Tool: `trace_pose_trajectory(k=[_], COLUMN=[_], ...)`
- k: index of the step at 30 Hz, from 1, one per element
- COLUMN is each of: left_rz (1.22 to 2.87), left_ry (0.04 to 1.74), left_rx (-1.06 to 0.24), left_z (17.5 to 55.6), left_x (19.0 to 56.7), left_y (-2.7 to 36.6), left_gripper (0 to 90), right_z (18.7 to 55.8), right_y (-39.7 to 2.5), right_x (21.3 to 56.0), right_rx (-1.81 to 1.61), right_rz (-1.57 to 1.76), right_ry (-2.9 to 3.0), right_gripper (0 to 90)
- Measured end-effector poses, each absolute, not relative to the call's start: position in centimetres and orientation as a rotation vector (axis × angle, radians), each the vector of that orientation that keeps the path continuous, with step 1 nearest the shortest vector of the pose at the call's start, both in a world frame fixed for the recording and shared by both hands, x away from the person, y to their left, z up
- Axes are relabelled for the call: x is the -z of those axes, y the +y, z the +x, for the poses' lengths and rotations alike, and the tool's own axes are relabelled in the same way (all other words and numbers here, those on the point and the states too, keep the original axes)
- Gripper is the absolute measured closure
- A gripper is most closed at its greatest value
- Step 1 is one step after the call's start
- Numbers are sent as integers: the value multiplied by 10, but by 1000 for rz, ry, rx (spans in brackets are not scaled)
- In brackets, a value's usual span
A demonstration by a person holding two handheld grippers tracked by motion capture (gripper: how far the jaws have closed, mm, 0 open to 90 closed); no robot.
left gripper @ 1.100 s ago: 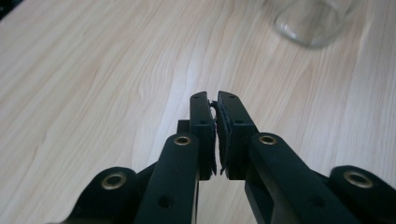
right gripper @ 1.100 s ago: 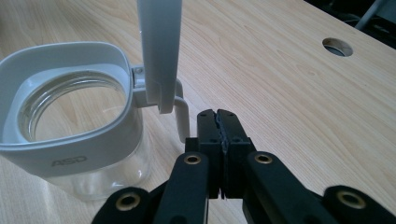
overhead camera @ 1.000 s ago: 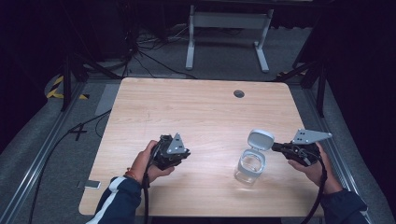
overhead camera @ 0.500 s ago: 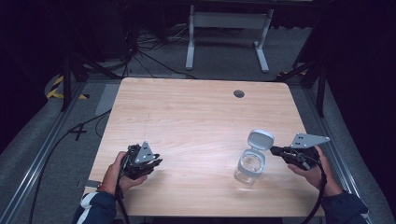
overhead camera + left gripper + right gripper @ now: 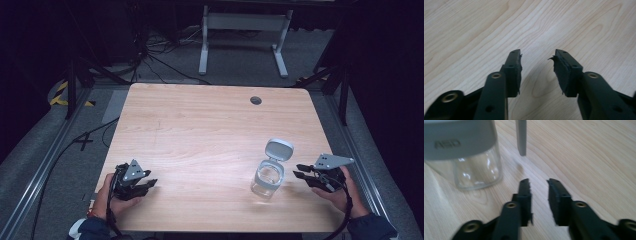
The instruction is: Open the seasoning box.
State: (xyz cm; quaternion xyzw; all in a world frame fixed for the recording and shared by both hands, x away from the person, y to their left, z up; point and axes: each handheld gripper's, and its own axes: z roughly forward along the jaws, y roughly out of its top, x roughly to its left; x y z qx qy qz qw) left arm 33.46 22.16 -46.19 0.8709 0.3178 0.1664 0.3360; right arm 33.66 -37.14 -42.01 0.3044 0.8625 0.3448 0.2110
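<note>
Right claw point(image 5: 303, 171) sits at the near right edge of the surface point(image 5: 200, 130), jaws parted narrowly, holding nothing. Jar point(image 5: 269, 179) stands upright just beside it, toward the surface's middle from the jaw tips, with a small gap between; no contact.

Jar: clear glass body, grey collar, hinged lid point(image 5: 278, 149) flipped open and standing up on the far side of the mouth. Long axis vertical.

Right gripper view: jar point(image 5: 465, 155) lies up and to the left of the jaw line, lid edge point(image 5: 521, 136) hanging ahead of the jaws. So the right claw point(image 5: 539, 183) is not pointed square at the jar; its line runs past the body on the lid side.

Left claw point(image 5: 150, 183) is at the near left corner, well apart from the jar, jaws open wider than the right's, empty. Left gripper view: left claw point(image 5: 537, 56) over bare wood grain.

Judgement: right hand is far the nearer. A grip on the jar or a push on the lid calls for it to swing toward the jar, and the jaws would need to spread much wider to take the body.
</note>
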Motion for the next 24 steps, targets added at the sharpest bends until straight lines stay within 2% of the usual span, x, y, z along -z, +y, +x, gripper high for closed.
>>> trace_pose_trajectory(k=[2, 4, 7, 12, 18, 24], left_rz=[2265, 2292, 2235, 2180, 2177, 2167], left_ry=[849, 840, 894, 938, 957, 975], left_rx=[-439, -410, -411, -373, -409, -412], left_z=[334, 333, 331, 332, 333, 332], left_x=[466, 468, 475, 480, 482, 482], left_y=[224, 224, 226, 233, 232, 232], left_gripper=[488, 401, 317, 233, 161, 157], right_z=[334, 330, 327, 319, 313, 314], right_y=[-379, -389, -401, -417, -424, -424], right_x=[424, 430, 439, 457, 466, 467], right_rx=[-967, -983, -965, -970, -1002, -1016], right_rz=[872, 900, 951, 1049, 1086, 1101], right_ry=[2394, 2374, 2352, 2330, 2304, 2306], right_gripper=[548, 446, 363, 313, 264, 253])
